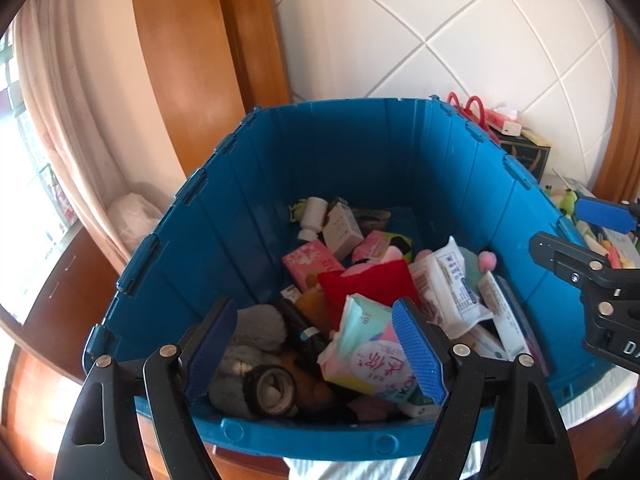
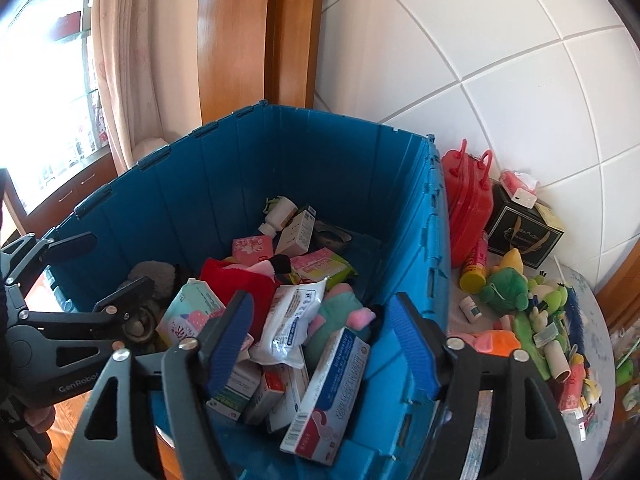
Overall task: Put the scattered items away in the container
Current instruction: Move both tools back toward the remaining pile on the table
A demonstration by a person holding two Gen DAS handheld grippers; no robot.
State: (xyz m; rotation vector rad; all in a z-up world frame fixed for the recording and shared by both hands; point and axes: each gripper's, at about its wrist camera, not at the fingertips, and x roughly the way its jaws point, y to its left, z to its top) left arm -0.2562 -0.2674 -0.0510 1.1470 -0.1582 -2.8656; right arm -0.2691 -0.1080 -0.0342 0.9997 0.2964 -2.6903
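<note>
A big blue crate (image 1: 240, 208) (image 2: 192, 184) holds several items: a red plush (image 1: 366, 284), a white wipes pack (image 1: 452, 280) (image 2: 296, 316), a pastel tissue pack (image 1: 368, 348) (image 2: 192, 312), pink packs and a white bottle (image 1: 312, 216). My left gripper (image 1: 316, 344) (image 2: 104, 268) hangs open over the crate's near side, with the tissue pack lying loose below it. My right gripper (image 2: 320, 320) (image 1: 580, 232) stands open above the crate's near right corner, over a long white-and-red box (image 2: 332, 392). Neither holds anything.
Right of the crate, on the pale table top (image 2: 480, 432), lie scattered things: a green plush frog (image 2: 504, 288), a yellow can (image 2: 474, 268), a small white bottle (image 2: 470, 308), a red case (image 2: 468, 200), a black box (image 2: 524, 228). A tiled wall stands behind; wooden frame and curtain to the left.
</note>
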